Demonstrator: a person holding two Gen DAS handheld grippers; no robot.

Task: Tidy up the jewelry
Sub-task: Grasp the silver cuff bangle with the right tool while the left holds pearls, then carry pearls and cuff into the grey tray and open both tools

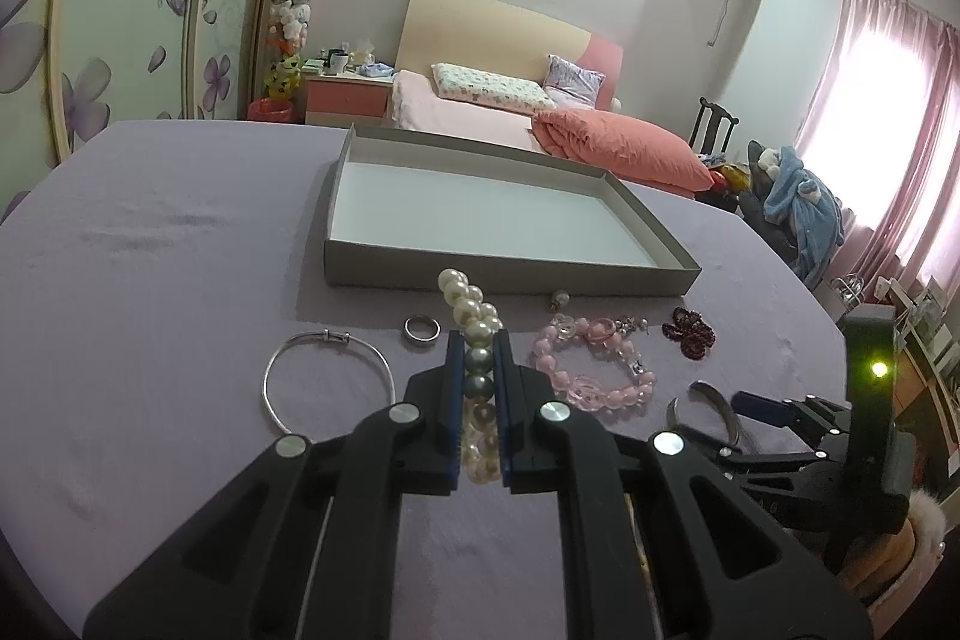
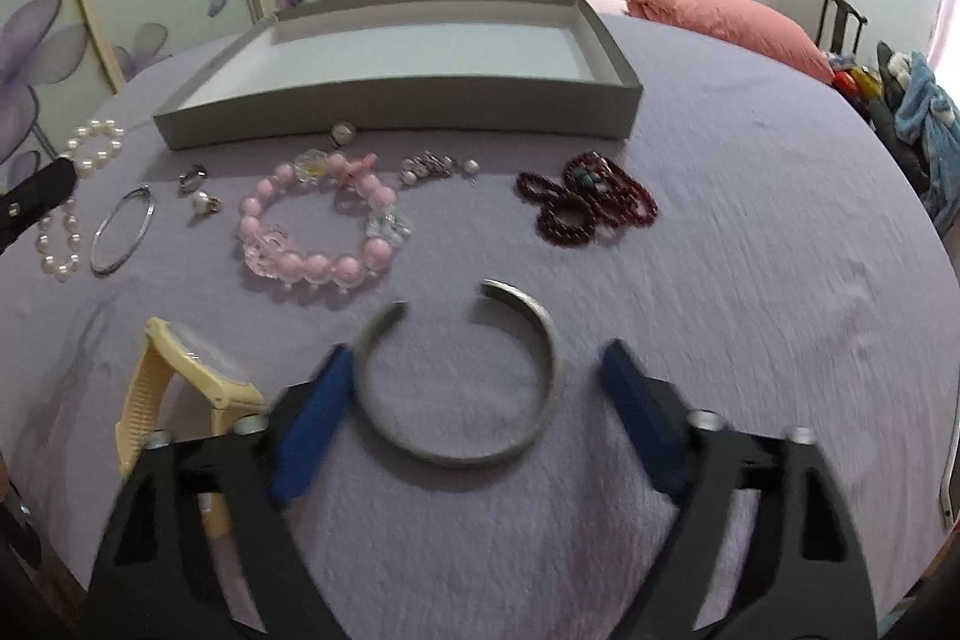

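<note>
Nearest in the right wrist view, the right gripper [image 2: 474,388] stands wide open, its blue pads either side of a silver open cuff bangle [image 2: 462,382] lying flat on the purple tablecloth [image 2: 750,220]; the left pad looks to touch the cuff's rim, the right pad stands apart. Just left of it lies a cream wristwatch [image 2: 186,382]. In the left wrist view, the left gripper [image 1: 478,370] is closed narrow on a pearl bracelet [image 1: 471,316] (white pearls with a few grey ones between the pads). Left of it rest a thin silver bangle [image 1: 327,379] and a silver ring [image 1: 421,329]. Farther on, mid-table, lie a pink bead bracelet [image 2: 318,232] and, to its right, a dark red bead strand [image 2: 585,208]. Beyond them all sits a shallow grey box tray [image 2: 408,118], white inside, holding no jewelry.
</note>
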